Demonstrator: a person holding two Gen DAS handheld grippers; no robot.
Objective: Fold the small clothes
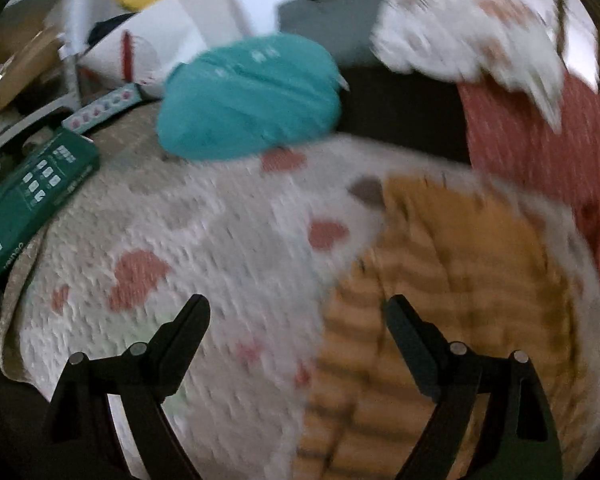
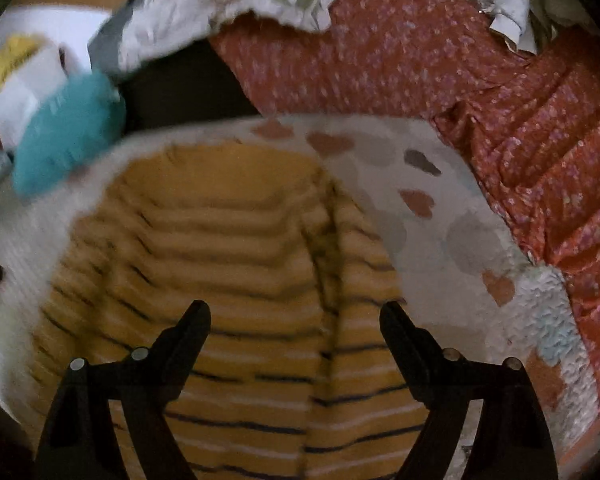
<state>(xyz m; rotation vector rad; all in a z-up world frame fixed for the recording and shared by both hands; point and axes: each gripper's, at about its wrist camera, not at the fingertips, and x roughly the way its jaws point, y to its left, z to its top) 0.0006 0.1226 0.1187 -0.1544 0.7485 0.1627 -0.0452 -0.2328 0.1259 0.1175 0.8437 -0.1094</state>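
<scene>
A small yellow striped garment lies flat on a white quilt with pink hearts. It has a lengthwise fold ridge right of its middle. In the left wrist view the same garment lies at the right on the quilt. My right gripper is open and empty, hovering over the garment's lower part. My left gripper is open and empty, over the quilt at the garment's left edge. Both views are motion-blurred.
A teal cloth bundle lies at the quilt's far edge. A red floral fabric lies to the right. A green box sits at the left. A white floral cloth, white bags and a grey box stand behind.
</scene>
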